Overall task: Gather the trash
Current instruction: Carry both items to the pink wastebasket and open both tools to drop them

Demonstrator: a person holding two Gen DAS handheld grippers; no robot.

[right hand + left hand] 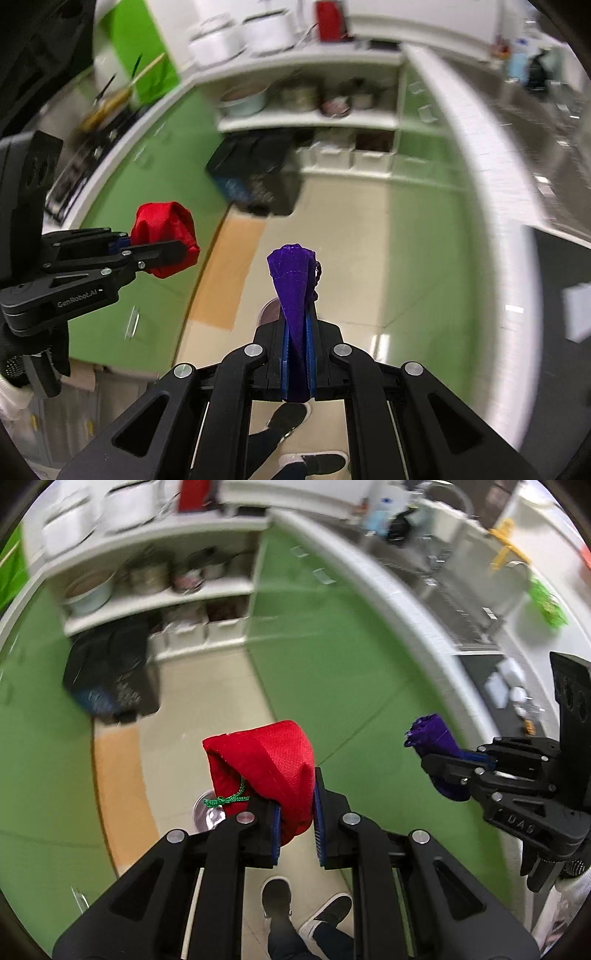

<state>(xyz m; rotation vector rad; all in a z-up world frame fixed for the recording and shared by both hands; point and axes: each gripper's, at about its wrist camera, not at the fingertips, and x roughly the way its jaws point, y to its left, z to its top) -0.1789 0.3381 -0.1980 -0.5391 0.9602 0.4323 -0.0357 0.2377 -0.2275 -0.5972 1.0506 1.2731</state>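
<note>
The black bin bag [110, 672] on the floor below the shelves looks like the place both pieces of trash should end up, so it serves as the landmark here.

Left of the scene first: the left gripper [297, 821] has its jaws clamped on a red cloth pouch [266, 764] with a green drawstring. The pouch is up in the air, well short of the bin bag and to its right in the left wrist view. A small metal bowl [208, 814] sits on the floor just under the pouch, nearer than the bin bag; I would not drop there.

Further right, the right gripper [297, 354] has its jaws pressed together on a thin purple cloth bag [293, 280], which stands up out of them. It too hangs above the floor, on the near side of the bin bag.

Both views are smeared, which suggests the hands are travelling fast. To do this carry well, I would slow down near the bin bag, bring each gripper directly above its opening, and tilt the tips downward before letting go. Keep both grips firm until then; the purple bag is pinched by a narrow fold and could slip. Release one hand at a time so the grippers do not collide over the opening.
</note>
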